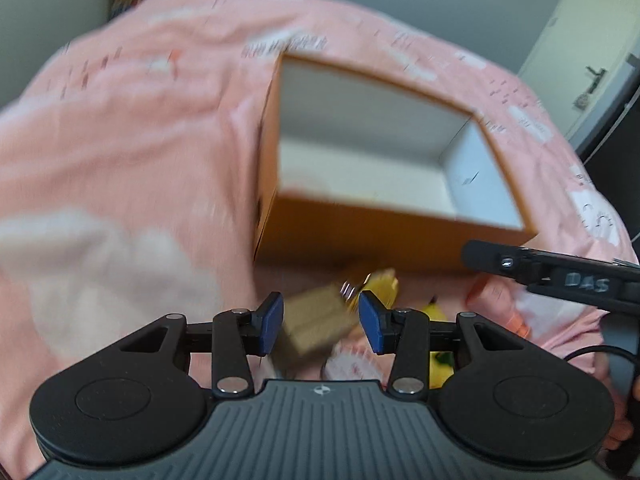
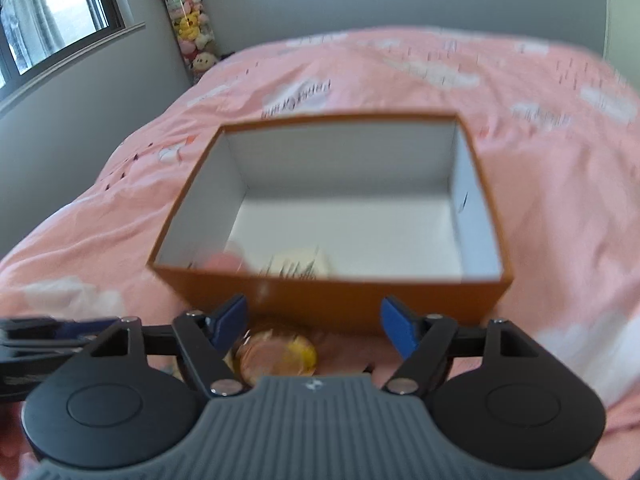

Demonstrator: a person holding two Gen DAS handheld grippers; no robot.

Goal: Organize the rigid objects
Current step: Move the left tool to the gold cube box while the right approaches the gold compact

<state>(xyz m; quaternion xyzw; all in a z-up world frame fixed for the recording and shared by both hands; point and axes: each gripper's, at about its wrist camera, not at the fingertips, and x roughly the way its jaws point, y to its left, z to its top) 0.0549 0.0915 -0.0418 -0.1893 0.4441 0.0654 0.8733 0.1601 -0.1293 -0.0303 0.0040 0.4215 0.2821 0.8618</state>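
your left tongs (image 1: 320, 322) sit right under the lens, blue pads apart with nothing pressed between them — beyond the gap lies a tan boxy object (image 1: 316, 320), blurred, on the pink bedspread (image 1: 120, 140). beside it there's something yellow (image 1: 434, 312) and a small round pink-printed thing (image 1: 352, 364), all just in front of the orange box (image 1: 360, 232). that box stands open-topped on the bed, white inside. your right tongs (image 2: 314, 326) are spread wide and empty too, hovering near the box's front wall (image 2: 332, 304) — below them a round pinkish-and-yellow object (image 2: 276, 354) rests on the bedspread, too smeared to name. inside the box, against the near wall, you've got a pale item with dark markings (image 2: 296, 266) and a pinkish one (image 2: 222, 260) next to it. from the left view, your right tool (image 1: 560, 276) pokes in from the right edge.
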